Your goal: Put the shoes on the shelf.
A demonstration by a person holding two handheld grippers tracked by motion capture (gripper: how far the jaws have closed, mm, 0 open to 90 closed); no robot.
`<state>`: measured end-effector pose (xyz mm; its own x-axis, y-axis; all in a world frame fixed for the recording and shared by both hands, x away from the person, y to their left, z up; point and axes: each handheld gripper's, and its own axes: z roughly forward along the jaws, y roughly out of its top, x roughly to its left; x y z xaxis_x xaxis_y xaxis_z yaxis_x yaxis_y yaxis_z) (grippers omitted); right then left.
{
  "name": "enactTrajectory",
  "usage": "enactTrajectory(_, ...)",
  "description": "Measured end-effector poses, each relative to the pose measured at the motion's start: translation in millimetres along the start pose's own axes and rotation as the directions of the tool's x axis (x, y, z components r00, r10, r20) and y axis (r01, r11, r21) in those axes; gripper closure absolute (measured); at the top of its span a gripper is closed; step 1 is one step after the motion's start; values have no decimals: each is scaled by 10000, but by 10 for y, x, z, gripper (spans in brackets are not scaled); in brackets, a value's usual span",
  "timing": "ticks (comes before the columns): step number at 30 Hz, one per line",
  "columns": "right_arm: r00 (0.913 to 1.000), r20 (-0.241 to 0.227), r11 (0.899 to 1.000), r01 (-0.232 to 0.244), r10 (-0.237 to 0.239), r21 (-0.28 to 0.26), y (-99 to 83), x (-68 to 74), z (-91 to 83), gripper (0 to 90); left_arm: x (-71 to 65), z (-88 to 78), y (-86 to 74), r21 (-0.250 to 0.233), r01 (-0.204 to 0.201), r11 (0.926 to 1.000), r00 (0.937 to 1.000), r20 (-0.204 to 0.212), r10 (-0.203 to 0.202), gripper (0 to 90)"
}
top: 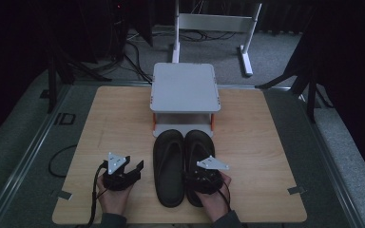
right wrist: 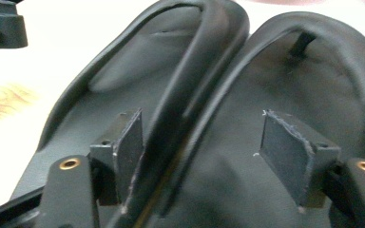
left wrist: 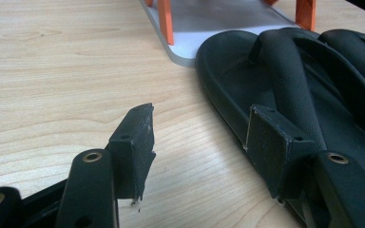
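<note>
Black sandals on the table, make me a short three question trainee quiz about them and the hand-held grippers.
1. True or false: the two black sandals lie side by side in front of the grey stand.
2. Which hand-held gripper is over a sandal: A left, B right?
3. Fill in: the left hand-held gripper's jaws are ____, nothing between them.

Key: 1 true; 2 B; 3 open.

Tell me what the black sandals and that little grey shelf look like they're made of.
The sandals look like moulded rubber or foam: matte black, one-piece straps and soles with soft rounded edges. The grey shelf looks like smooth painted metal or plastic, with thin flat trays and rounded corners, on orange posts that seem plastic. The look alone can't settle it.
</note>
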<state>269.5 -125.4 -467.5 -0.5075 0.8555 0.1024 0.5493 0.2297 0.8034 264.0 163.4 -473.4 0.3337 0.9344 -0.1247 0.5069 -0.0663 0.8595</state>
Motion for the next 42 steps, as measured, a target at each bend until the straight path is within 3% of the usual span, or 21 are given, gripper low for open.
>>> enactTrajectory(2,9999,116,9999,-98,99,-25,-40,85,21,288,5,3,-7,43,2,10000,10000,4,-2,429)
enactTrajectory(4,9982,528,9996,-266,271,-87,-73,187,52,291,4,3,-13,70,5,10000,10000,-24,-5,429)
enactTrajectory(9,9938,943,9982,-585,596,-146,-81,268,86,352,6,-3,-15,71,16,10000,10000,-29,-16,429)
enactTrajectory(10,9861,1462,9969,-771,786,-158,-83,334,117,439,12,0,-17,75,31,10000,10000,-22,-31,429)
enactTrajectory(12,9785,1913,9970,-777,765,-17,-91,373,148,442,16,-1,-19,70,56,10000,10000,2,-56,429)
enactTrajectory(16,9700,2346,9976,-679,637,100,-110,442,196,464,17,-5,-20,74,55,10000,10000,29,-55,429)
enactTrajectory(22,9564,2794,9962,-869,849,-50,-93,497,225,597,19,-4,-23,83,75,9999,10000,55,-76,430)
enactTrajectory(28,9572,2690,9942,-1059,1071,-190,-106,492,245,721,26,1,-29,93,113,9999,9999,60,-113,430)
enactTrajectory(42,9527,2726,9906,-1215,1343,-632,-101,454,267,774,42,16,-46,158,221,9996,9997,45,-221,430)
